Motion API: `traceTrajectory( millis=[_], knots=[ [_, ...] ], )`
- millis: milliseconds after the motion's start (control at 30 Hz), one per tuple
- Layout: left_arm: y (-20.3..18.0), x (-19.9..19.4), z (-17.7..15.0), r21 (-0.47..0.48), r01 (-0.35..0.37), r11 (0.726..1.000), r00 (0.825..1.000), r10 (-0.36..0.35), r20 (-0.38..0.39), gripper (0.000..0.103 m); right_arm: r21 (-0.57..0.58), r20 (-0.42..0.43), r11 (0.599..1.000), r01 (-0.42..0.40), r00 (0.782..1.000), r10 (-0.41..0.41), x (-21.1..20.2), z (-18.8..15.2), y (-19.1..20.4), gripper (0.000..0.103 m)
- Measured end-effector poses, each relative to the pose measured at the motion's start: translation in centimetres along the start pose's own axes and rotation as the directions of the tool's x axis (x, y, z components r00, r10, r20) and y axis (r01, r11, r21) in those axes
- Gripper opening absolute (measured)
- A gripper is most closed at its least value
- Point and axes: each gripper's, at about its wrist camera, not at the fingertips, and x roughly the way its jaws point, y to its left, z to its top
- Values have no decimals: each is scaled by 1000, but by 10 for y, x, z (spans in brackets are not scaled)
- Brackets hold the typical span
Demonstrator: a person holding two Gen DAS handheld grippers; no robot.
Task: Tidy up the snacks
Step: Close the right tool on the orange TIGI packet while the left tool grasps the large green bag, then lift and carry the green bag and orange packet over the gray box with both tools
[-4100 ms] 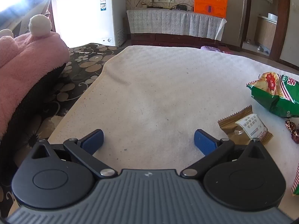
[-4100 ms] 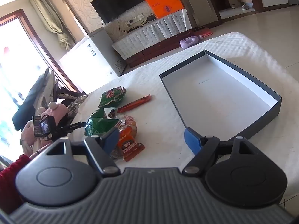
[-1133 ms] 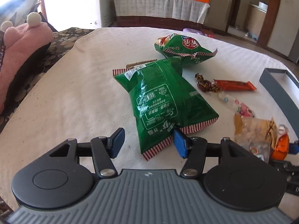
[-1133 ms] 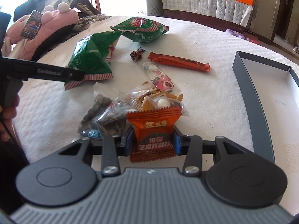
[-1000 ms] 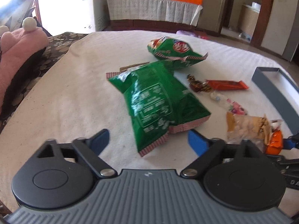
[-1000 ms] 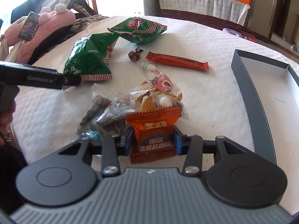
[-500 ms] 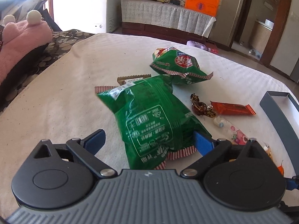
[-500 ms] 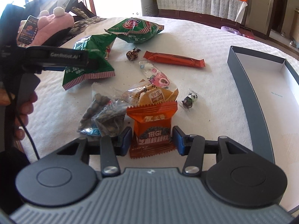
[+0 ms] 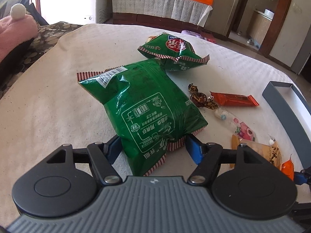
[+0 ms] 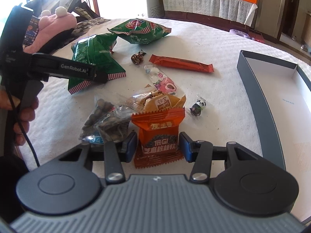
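Green chip bag (image 9: 147,108) lies between fingers of left gripper (image 9: 153,147), long axis running straight away from tool; jaws part-open, straddling near end, no firm pinch visible. Right gripper (image 10: 157,145) flanks orange snack packet (image 10: 158,134), pads just beside its edges, contact unclear. Grey box (image 10: 258,95) sits to right, nearer right gripper, so likely orange packet goes first.
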Motion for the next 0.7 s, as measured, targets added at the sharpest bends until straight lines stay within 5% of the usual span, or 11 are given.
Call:
traceTrajectory(
  millis=[367, 700],
  knots=[
    [-2, -12, -6, 60, 6, 998, 1000, -7, 6, 40, 18, 21, 999, -42, 999, 42, -14, -2, -5, 42],
    [-5, -25, -17, 111, 17, 994, 1000, -15, -18, 35, 36, 31, 998, -49, 998, 48, -22, -4, -9, 42]
  ],
)
